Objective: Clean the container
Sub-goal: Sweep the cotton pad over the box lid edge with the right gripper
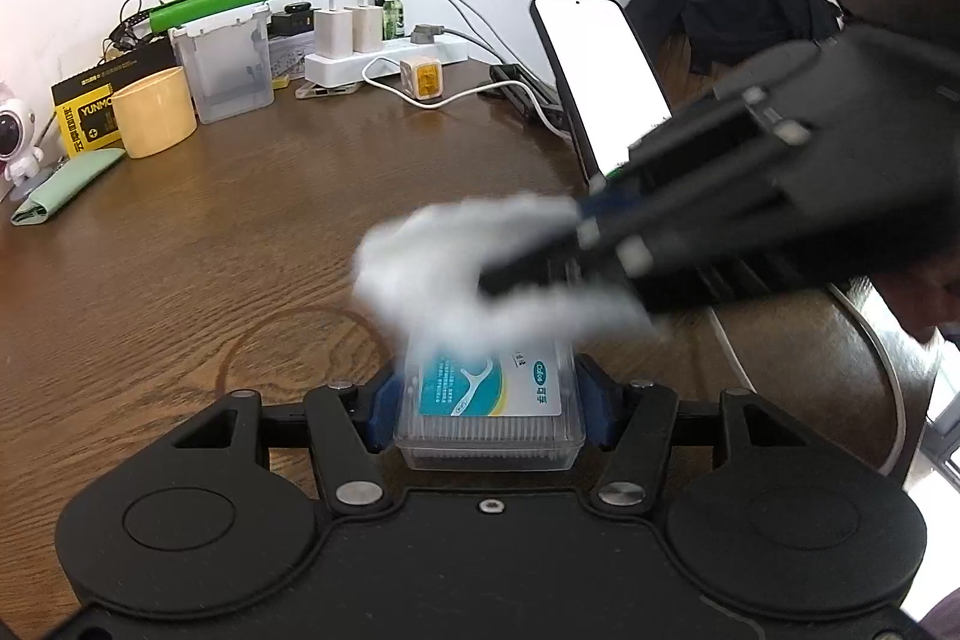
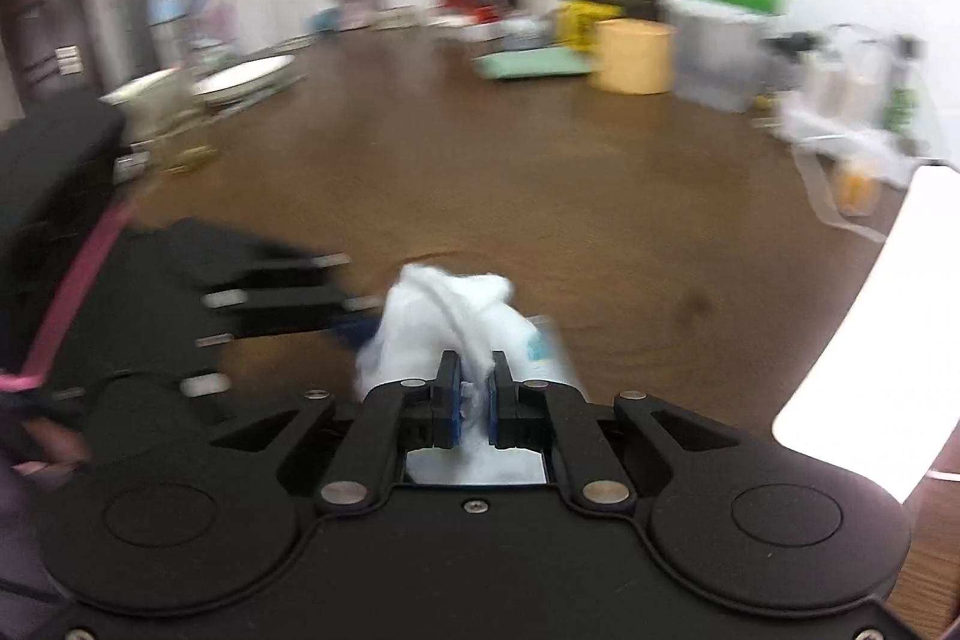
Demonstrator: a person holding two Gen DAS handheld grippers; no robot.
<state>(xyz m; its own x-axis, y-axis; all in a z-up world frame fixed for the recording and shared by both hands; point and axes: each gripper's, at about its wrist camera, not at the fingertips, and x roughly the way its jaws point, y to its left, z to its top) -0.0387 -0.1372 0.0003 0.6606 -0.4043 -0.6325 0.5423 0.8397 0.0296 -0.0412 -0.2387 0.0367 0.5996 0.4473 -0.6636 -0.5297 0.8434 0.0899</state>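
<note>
A clear plastic container [image 1: 489, 415] with a teal and white label sits clamped between the blue pads of my left gripper [image 1: 489, 400], which is shut on it. My right gripper [image 1: 522, 274] reaches in from the right and is shut on a white tissue [image 1: 456, 274] that lies blurred over the container's far end. In the right wrist view the tissue [image 2: 438, 322] bulges out ahead of my right gripper [image 2: 474, 394], pinched between its blue pads. A corner of the container [image 2: 543, 346] shows just behind it, and the left gripper [image 2: 270, 298] is at the left.
A brown wooden table [image 1: 240, 232] holds a lit phone [image 1: 600, 82] on a stand at the right, a power strip with chargers [image 1: 384, 52], a yellow cup [image 1: 155, 111], a clear box [image 1: 225, 67] and a green pouch [image 1: 66, 187] at the back left. White plates [image 2: 240, 79] stand far left.
</note>
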